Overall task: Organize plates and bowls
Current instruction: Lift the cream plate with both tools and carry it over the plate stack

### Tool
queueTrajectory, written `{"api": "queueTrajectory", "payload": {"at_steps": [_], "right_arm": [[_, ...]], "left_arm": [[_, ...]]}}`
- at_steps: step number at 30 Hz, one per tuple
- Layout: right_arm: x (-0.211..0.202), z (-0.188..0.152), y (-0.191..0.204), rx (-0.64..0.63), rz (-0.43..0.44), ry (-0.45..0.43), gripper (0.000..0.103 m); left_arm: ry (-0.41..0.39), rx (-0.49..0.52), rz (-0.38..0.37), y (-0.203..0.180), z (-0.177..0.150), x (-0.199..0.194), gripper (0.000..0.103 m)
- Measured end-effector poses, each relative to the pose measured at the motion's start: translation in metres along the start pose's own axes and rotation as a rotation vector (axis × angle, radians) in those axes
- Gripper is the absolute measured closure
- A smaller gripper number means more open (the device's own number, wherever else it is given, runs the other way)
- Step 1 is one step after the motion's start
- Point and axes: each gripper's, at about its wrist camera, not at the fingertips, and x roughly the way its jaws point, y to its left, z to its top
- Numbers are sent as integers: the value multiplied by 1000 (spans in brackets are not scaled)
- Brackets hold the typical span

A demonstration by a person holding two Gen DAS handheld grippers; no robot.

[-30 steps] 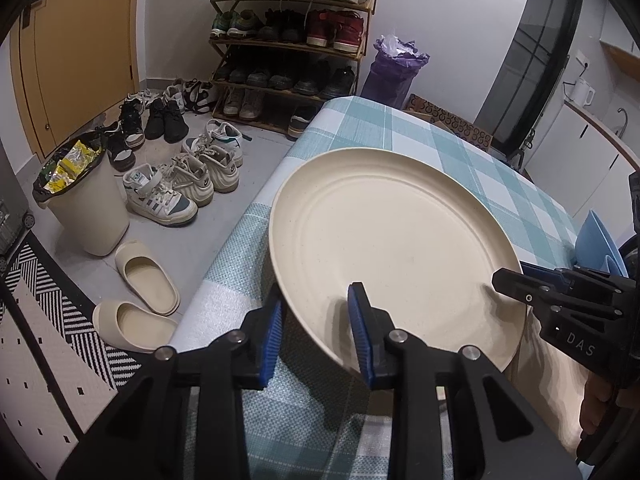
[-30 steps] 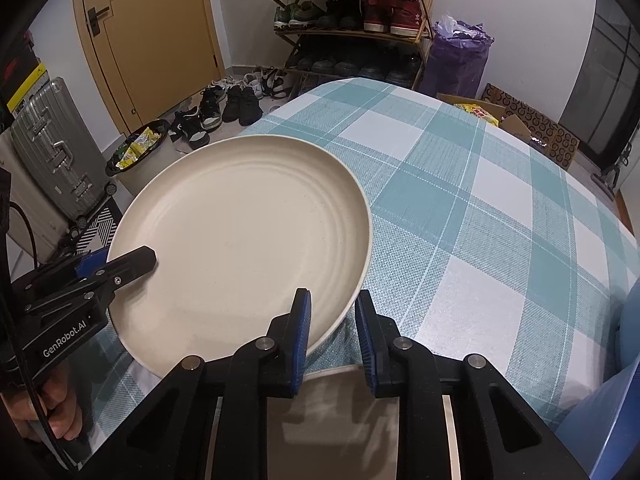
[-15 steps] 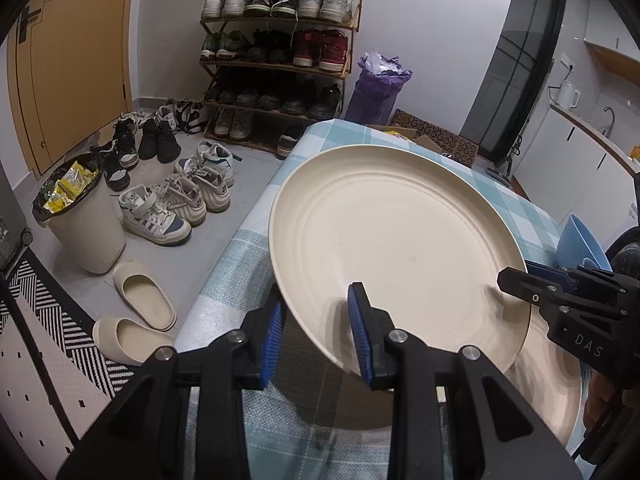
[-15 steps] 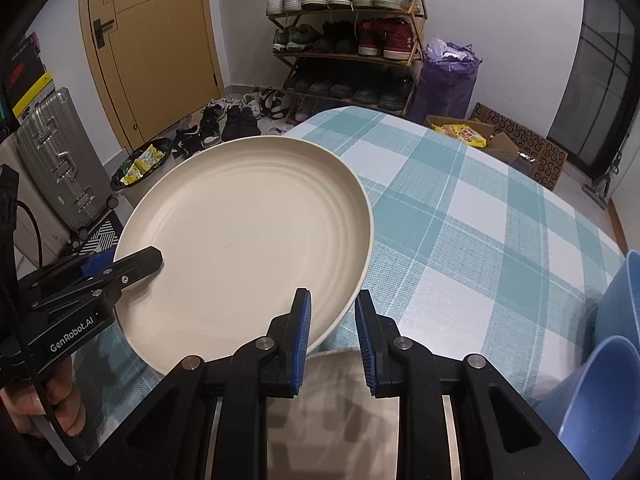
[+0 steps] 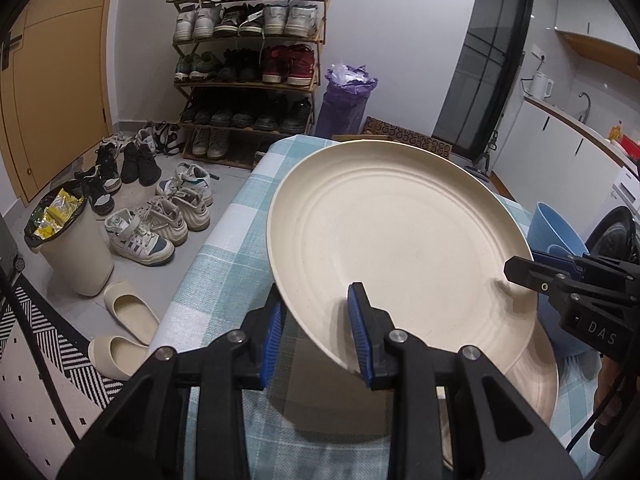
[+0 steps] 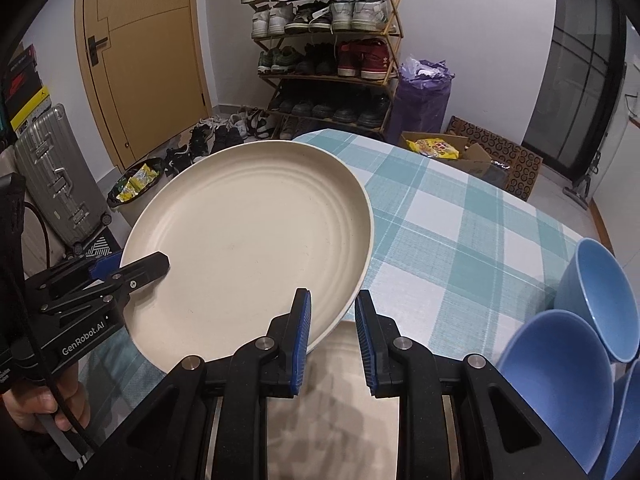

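Note:
A large cream plate (image 5: 400, 240) is held in the air above the checked table, tilted. My left gripper (image 5: 316, 332) is shut on its near rim; in the right wrist view it (image 6: 132, 270) clamps the plate's left edge. My right gripper (image 6: 333, 336) straddles the plate's (image 6: 248, 240) near right rim, with its jaws a little apart from it. In the left wrist view it (image 5: 524, 270) sits at the plate's right edge. A second cream plate (image 5: 536, 384) lies on the table underneath. Blue bowls (image 6: 560, 368) stand at the right.
The table carries a teal and white checked cloth (image 6: 460, 224). Beyond its far end stand a shoe rack (image 5: 248, 60) and a purple bag (image 5: 344, 100). On the floor at the left are shoes, slippers and a bin (image 5: 68, 240). A suitcase (image 6: 52, 172) stands at the left.
The plate has been lifted higher off the table and tilted up with both grippers on it. The plate beneath and the blue bowls have come into view.

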Motion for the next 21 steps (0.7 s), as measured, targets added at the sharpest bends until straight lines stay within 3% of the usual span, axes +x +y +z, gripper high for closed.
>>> {"api": "queueTrajectory", "payload": {"at_steps": [21], "right_arm": [[-49,-32,-24,68,-44,-20,80]], "left_arm": [[-8,100,-58,-41,-6,-19,73]]}}
